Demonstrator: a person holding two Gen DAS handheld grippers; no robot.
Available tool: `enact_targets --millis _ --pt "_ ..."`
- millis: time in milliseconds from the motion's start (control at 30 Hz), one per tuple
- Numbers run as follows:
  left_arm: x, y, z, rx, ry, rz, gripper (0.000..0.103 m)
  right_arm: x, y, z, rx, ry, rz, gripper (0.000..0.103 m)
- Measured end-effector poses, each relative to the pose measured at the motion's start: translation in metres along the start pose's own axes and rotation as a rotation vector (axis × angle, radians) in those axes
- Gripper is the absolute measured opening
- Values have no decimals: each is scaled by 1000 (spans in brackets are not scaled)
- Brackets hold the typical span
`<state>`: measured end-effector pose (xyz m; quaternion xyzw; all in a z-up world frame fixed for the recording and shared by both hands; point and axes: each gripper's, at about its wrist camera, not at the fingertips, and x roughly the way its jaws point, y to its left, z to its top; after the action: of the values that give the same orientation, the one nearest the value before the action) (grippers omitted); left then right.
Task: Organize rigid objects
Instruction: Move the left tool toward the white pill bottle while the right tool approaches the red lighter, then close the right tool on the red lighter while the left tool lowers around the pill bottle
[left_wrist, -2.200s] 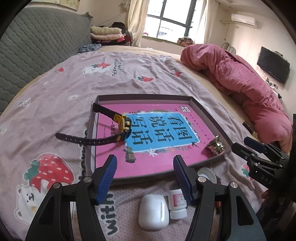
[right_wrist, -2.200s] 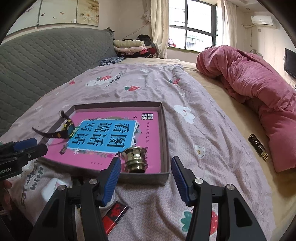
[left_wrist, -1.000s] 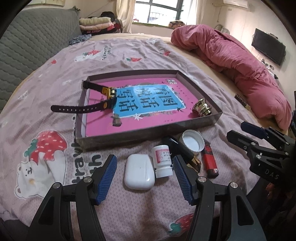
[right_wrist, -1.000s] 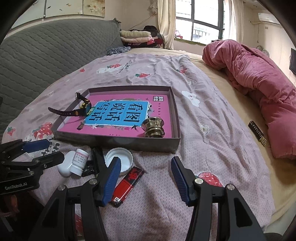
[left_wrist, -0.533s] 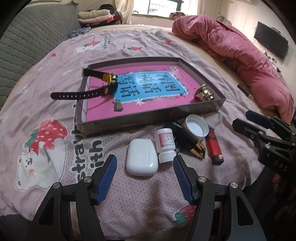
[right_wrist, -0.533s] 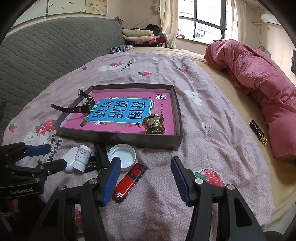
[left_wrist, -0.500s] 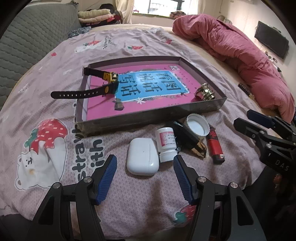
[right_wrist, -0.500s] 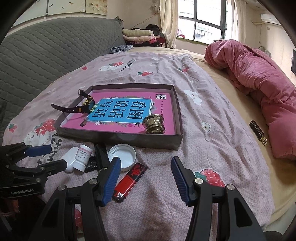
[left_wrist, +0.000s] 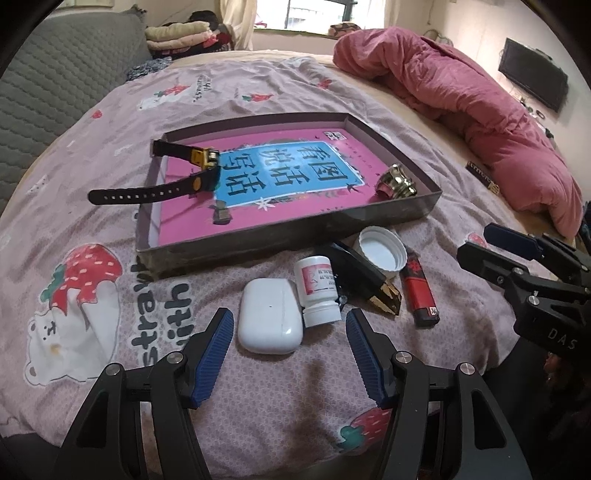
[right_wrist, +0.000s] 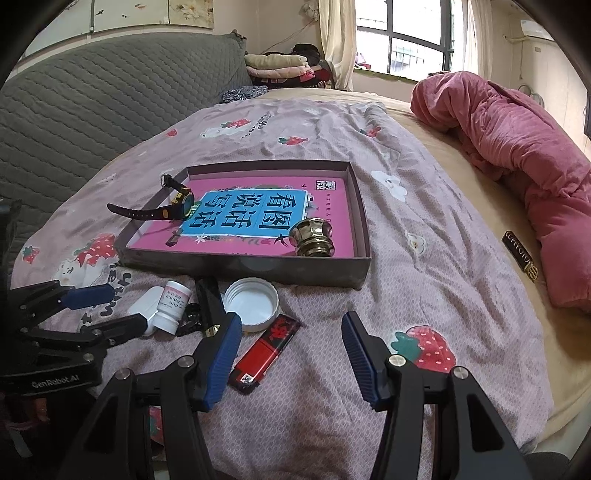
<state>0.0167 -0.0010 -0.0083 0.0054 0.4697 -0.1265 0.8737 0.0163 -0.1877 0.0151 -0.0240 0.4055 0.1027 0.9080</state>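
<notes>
Both your left gripper (left_wrist: 290, 349) and right gripper (right_wrist: 291, 352) stand apart, empty. Low in the left view, the white case (left_wrist: 269, 320) touches the pill bottle (left_wrist: 318, 291) below the tray (left_wrist: 288, 242); closing carelessly could knock the bottle rolling on the soft bedspread (left_wrist: 92, 221).

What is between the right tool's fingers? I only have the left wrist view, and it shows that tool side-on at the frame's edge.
Observer: Nothing is gripped. In the right wrist view the right tool stands open, and bedsheet shows through the gap.
Operator: Where is the red lighter relative to it?
Observer: The red lighter lies on the sheet at the gap's left edge, beside the left finger; the pads are not on it.
Operator: Can you see the watch dial?
Observer: Yes, the watch shows a teal dial to this camera.
</notes>
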Motion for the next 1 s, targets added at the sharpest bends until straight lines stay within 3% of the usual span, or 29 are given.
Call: enact_targets --millis 533,800,1000 --pt "23 -8 12 -49 -3 -46 65 18 0 -3 12 48 8 56" --pt "32 -12 16 -26 -4 -14 64 40 -6 -9 79 122 39 56" --pt "37 -7 18 -37 -4 2 64 53 2 -13 55 150 20 56"
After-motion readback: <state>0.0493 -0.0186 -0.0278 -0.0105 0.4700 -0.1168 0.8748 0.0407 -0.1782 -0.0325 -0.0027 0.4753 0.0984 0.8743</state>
